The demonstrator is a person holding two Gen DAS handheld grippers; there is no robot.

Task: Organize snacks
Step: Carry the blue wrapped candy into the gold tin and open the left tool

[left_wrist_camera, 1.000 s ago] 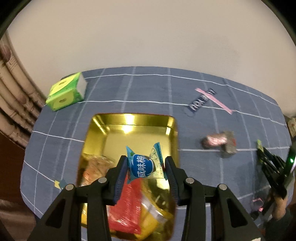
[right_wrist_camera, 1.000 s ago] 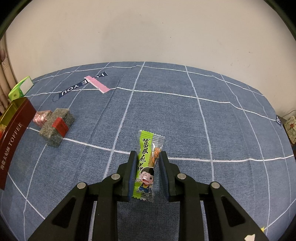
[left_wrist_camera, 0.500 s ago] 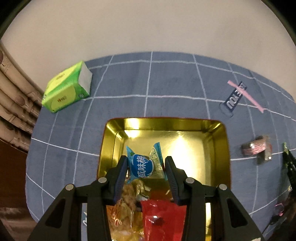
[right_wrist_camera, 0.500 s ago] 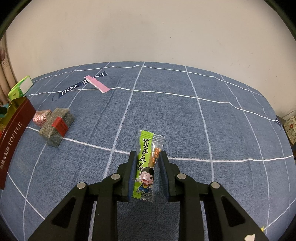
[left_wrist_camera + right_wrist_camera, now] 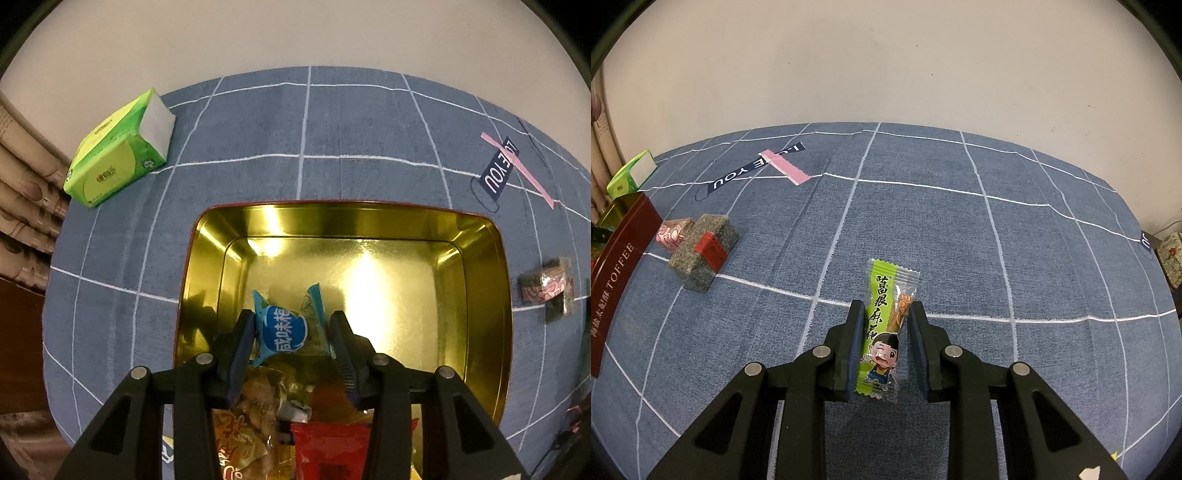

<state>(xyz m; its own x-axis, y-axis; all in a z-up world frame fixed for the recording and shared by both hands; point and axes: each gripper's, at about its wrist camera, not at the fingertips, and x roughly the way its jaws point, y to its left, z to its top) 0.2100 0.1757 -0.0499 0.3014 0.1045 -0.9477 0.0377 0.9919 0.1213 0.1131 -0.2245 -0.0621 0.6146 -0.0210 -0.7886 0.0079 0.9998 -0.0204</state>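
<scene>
My left gripper (image 5: 291,317) hangs over the gold tin (image 5: 480,258) with a blue candy packet (image 5: 286,330) between its pads. Its jaws are opening, and the pads still touch the packet. Beneath it, at the tin's near end, lie a red packet (image 5: 328,450) and a clear orange packet (image 5: 243,417). My right gripper (image 5: 886,304) is shut on a green snack stick (image 5: 882,325) with a cartoon boy on it, over the blue checked cloth (image 5: 960,240). The tin's red-brown "TOFFEE" wall (image 5: 620,266) shows at the far left of the right wrist view.
A grey block with a red label (image 5: 703,251) and a pink candy (image 5: 674,232) lie beside the tin. A green tissue pack (image 5: 118,151) sits at the cloth's far left corner. A dark "LOVE YOU" label with a pink strip (image 5: 785,171) lies farther back.
The left gripper has come down and moved over the tin with the blue candy; the tin now fills more of its view. The right gripper and green stick have not moved.
</scene>
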